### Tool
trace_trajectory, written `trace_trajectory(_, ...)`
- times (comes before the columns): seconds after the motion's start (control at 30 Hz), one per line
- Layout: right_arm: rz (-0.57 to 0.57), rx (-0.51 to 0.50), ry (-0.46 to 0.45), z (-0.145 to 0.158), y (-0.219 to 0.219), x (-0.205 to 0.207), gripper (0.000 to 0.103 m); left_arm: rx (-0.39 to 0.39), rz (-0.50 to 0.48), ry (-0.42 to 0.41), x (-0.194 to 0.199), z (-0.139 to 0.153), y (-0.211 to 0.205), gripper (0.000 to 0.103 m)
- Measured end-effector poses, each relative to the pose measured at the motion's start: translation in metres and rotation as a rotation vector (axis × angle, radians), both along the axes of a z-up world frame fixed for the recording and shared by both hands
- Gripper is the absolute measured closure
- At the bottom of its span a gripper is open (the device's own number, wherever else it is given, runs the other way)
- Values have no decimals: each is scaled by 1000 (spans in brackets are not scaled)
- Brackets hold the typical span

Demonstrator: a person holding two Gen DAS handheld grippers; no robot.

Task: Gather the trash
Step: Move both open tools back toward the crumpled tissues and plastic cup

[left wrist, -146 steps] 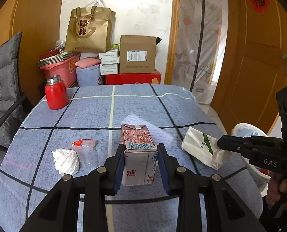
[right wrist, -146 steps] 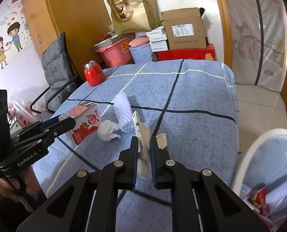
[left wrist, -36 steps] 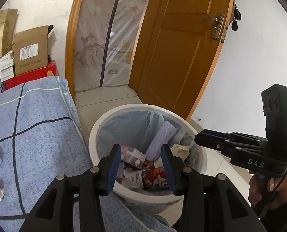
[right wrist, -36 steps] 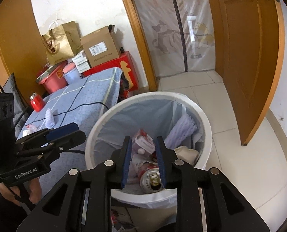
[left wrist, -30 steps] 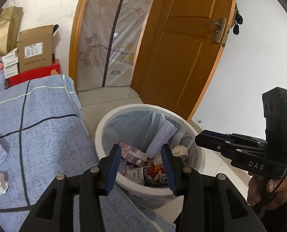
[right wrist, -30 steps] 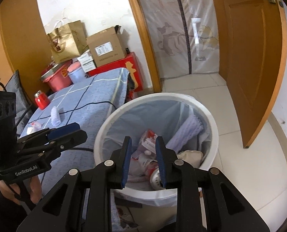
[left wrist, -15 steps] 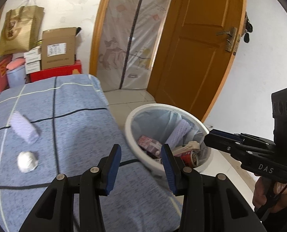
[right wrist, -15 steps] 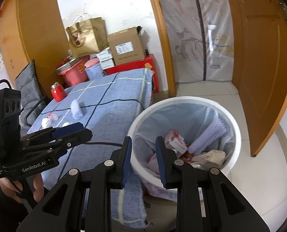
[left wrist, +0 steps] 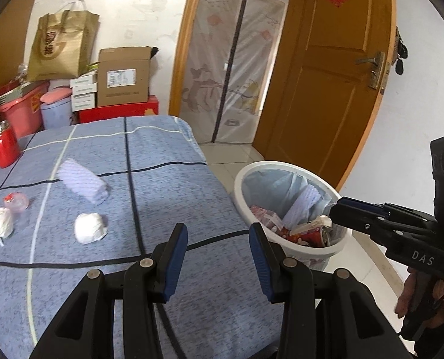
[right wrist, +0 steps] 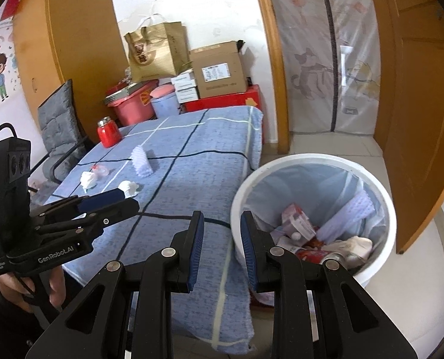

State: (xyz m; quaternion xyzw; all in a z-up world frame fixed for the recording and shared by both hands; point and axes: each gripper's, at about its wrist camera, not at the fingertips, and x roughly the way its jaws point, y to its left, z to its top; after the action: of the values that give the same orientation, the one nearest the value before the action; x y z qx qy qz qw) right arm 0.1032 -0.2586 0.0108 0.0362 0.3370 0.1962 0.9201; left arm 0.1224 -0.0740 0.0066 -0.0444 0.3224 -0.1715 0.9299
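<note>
Left gripper [left wrist: 219, 240]: black frame, ribbed blue pads parted wide with nothing between them, hanging over the near edge of the table [left wrist: 168, 185] with its nubby blue checked cloth; right gripper [right wrist: 222, 230] likewise released and empty, narrower gap, above the table corner. On the cloth, from the left view: crumpled white tissue ball [left wrist: 89, 228] at 10 o'clock of the left gripper, white waffle-textured foam sleeve [left wrist: 82, 184] beyond it, second tissue wad [left wrist: 1, 220] and a clear plastic cup [left wrist: 16, 202] at far left, red steel-capped jar [left wrist: 4, 144] at 11. Round white plastic bin [right wrist: 308, 209], translucent liner, stands on the tiled floor at 2 o'clock of the right gripper, holding cartons, a can, foam and rags.
</note>
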Motion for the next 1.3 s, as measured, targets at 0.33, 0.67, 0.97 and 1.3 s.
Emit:
trace_trajectory(0.33, 38, 8, 14, -5, 16, 3, 68, 14, 78, -14, -14, -2, 25, 60)
trace_trajectory(0.67, 104, 13, 53, -12, 39, 6, 65, 19, 165, 4, -21, -8, 58, 60)
trace_trajectory(0.97, 159, 4, 69, -17, 60, 11, 65, 30, 223, 15, -22, -15, 79, 57)
trace_trajectory(1.3, 228, -5, 80, -22, 96, 25, 65, 14, 282, 16, -21, -16, 110, 55)
